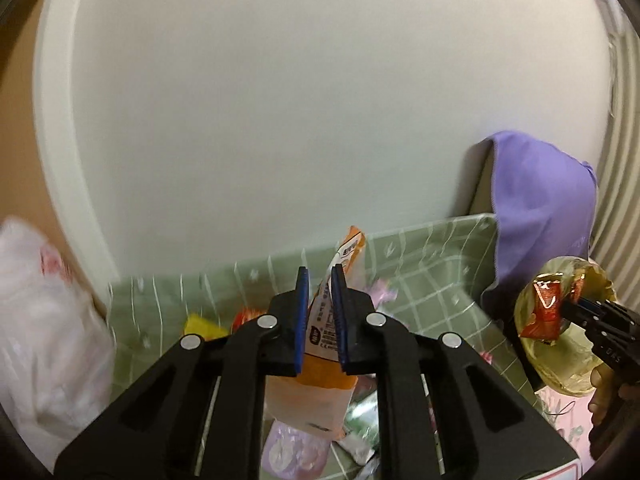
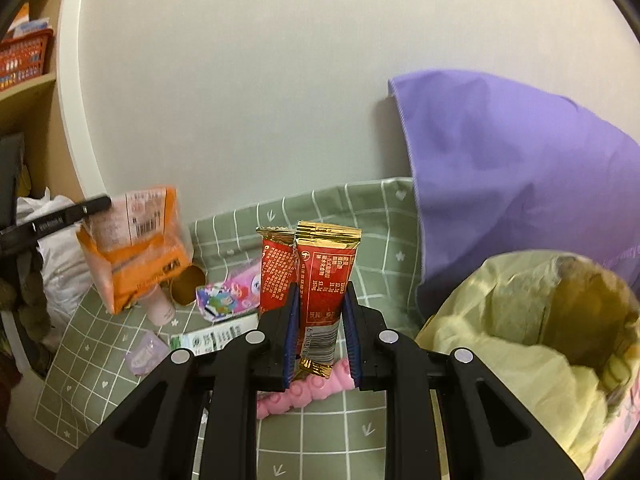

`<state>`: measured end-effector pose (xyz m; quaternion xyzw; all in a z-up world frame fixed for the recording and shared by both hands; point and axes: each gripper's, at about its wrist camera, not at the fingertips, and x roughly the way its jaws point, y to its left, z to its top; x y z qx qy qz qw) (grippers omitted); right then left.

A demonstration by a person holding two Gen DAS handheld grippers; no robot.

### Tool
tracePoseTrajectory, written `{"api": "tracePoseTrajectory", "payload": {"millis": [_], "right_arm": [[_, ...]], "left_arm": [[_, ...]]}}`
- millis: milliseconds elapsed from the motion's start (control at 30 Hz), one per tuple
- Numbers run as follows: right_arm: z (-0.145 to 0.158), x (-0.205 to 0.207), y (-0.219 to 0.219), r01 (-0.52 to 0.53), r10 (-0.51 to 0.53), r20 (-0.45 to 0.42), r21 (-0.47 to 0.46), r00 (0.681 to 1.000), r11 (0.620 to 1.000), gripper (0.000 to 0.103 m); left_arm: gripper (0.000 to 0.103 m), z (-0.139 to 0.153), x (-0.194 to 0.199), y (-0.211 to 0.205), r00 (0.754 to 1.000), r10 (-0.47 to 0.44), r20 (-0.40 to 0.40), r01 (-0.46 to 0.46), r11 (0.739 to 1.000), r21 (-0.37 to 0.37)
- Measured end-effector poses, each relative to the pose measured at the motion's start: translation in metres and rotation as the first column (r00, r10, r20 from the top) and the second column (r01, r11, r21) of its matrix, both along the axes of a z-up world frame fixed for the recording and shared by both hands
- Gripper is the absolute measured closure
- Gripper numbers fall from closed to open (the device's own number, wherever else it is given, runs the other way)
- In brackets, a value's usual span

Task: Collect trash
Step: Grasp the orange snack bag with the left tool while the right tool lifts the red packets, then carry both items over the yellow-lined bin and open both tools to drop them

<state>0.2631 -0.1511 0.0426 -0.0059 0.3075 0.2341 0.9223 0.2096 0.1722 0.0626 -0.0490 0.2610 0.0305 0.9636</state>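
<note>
An orange and clear snack wrapper (image 1: 316, 400) hangs upright between the blue pads of my left gripper (image 1: 320, 276), which is shut on it above the table. The right wrist view shows that same wrapper (image 2: 132, 256) at the left, under a black finger (image 2: 60, 220). My right gripper (image 2: 320, 288) is shut on a red and gold wrapper (image 2: 326, 264), folded double and standing upright. In the left wrist view the red wrapper (image 1: 546, 312) sits in front of a bin lined with a yellow bag (image 1: 568, 364). That bin (image 2: 500, 340) stands open at the lower right.
A green checked tablecloth (image 2: 320, 432) carries a pink ribbed item (image 2: 304, 392), a colourful packet (image 2: 232, 296), a cardboard tube (image 2: 186, 284), a small pink bottle (image 2: 160, 308) and a green-white tube (image 2: 216, 336). A purple cloth (image 2: 520, 168) drapes behind the bin. A white plastic bag (image 1: 44, 320) sits left.
</note>
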Motion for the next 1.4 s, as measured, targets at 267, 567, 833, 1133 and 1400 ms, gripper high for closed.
{"api": "tracePoseTrajectory", "payload": {"millis": [267,567,833,1133,1400], "right_arm": [[0.012,-0.003,-0.032,0.04,-0.04,0.035,-0.007,0.999,0.999,0.083],[0.052,-0.018,-0.114,0.224,-0.215,0.153,-0.045,0.965,0.974,0.083],[0.077,-0.037,-0.199,0.422,-0.4,0.211,-0.07,0.892,0.904,0.083],[0.06,-0.004,-0.231,0.321,-0.313,0.158,-0.032,0.937,0.946,0.083],[0.01,0.015,-0.197,0.168,-0.166,0.037,-0.06,0.985,0.984,0.083]], "left_arm": [[0.092,0.035,-0.001,-0.031,0.991,-0.114,0.066,0.12,0.987,-0.104],[0.092,0.06,0.03,-0.129,0.915,-0.386,0.121,0.399,0.909,-0.118],[0.092,0.068,0.081,-0.221,0.797,-0.581,0.162,0.602,0.751,-0.271],[0.092,-0.04,0.121,-0.323,0.744,-0.638,-0.2,0.606,0.77,-0.202],[0.093,-0.083,0.122,-0.315,0.749,-0.579,-0.322,0.584,0.807,-0.091]]}}
